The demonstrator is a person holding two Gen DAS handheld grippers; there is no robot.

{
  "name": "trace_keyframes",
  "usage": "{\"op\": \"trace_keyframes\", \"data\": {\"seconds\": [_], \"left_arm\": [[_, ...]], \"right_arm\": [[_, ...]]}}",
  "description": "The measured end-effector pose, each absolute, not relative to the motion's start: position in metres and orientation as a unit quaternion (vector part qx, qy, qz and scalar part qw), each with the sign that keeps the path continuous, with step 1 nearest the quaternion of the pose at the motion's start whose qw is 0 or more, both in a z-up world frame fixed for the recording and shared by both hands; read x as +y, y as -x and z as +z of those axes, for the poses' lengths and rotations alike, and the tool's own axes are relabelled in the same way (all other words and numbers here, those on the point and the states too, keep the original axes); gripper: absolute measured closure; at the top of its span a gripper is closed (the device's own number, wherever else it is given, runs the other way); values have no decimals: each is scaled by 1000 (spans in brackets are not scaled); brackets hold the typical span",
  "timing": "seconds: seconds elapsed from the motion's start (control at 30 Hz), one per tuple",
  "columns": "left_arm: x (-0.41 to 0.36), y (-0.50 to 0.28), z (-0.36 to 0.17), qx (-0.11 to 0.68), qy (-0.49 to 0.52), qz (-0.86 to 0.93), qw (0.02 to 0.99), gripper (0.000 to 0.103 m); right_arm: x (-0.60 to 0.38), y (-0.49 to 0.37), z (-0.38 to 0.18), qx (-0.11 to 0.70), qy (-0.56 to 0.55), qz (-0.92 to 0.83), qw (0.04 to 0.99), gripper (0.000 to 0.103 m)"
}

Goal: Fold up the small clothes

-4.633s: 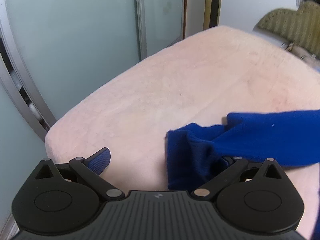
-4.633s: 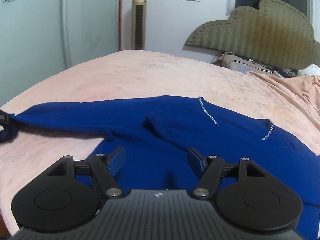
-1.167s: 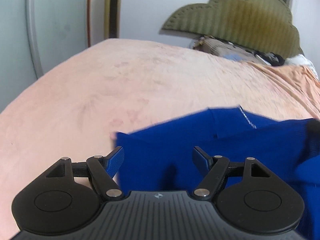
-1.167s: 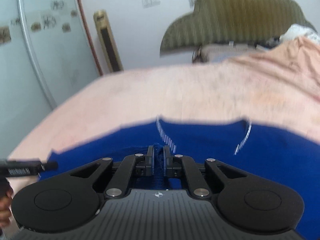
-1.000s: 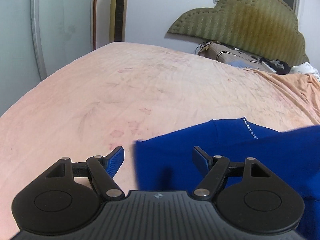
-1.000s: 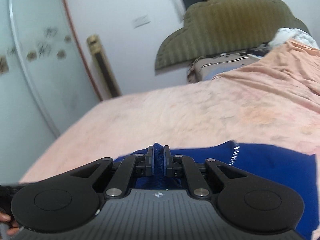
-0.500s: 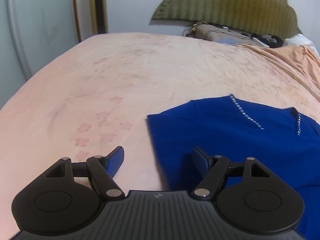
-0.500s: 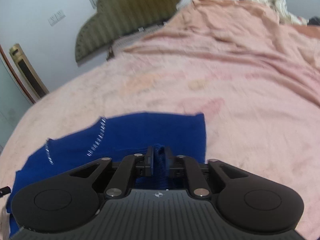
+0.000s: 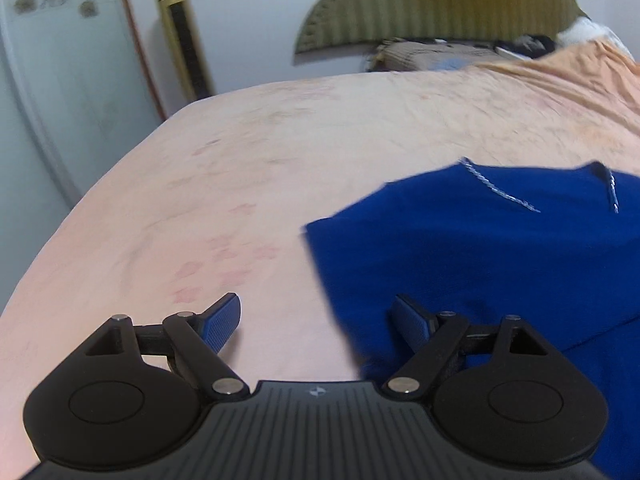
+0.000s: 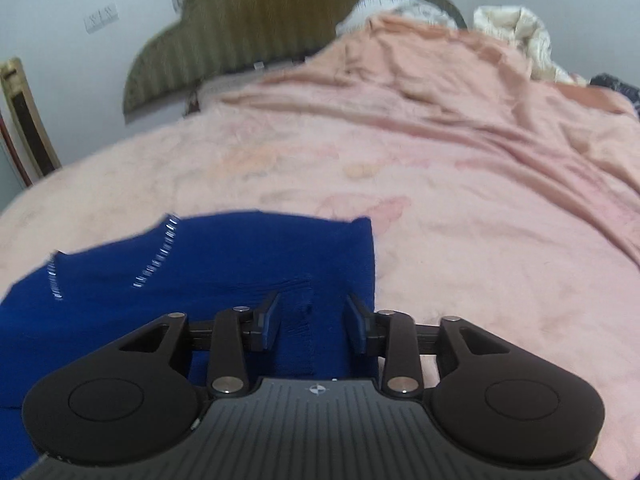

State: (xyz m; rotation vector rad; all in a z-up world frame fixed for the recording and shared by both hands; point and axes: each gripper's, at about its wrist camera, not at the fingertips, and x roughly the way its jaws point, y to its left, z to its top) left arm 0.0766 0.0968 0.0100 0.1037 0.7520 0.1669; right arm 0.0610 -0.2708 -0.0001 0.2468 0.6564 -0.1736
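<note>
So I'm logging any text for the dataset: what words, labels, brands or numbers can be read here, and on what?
No readable text in either view.
Left claw body: a small emblem, no letters.
Right claw body: the same emblem.
Blue sweater: silver bead trim, no lettering.

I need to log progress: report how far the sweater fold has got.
Done: both sides of the blue sweater look folded inward, leaving straight edges on the pink bedspread.

In hand: nothing. The right gripper is open over the ribbed cuff; the left gripper is open at the sweater's edge.

Left: probably folding the body in half; its lower part is out of view.
</note>
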Motion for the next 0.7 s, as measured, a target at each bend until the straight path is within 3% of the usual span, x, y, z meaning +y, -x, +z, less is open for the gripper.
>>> {"op": "trace_keyframes", "data": {"seconds": [0.13, 0.37, 0.43, 0.7], "left_arm": [[126, -54, 18, 383, 14, 48, 922, 19], [130, 8, 2, 422, 21, -67, 904, 20], [126, 25, -4, 430, 19, -98, 897, 19], [113, 67, -6, 420, 12, -169, 892, 20]], "right_arm": [[-258, -33, 7, 313, -107, -46, 943, 36], [-260, 20, -5, 331, -129, -51, 933, 35], [-260, 36, -7, 325, -128, -51, 936, 30], [-247, 69, -26, 309, -132, -53, 940, 24]]}}
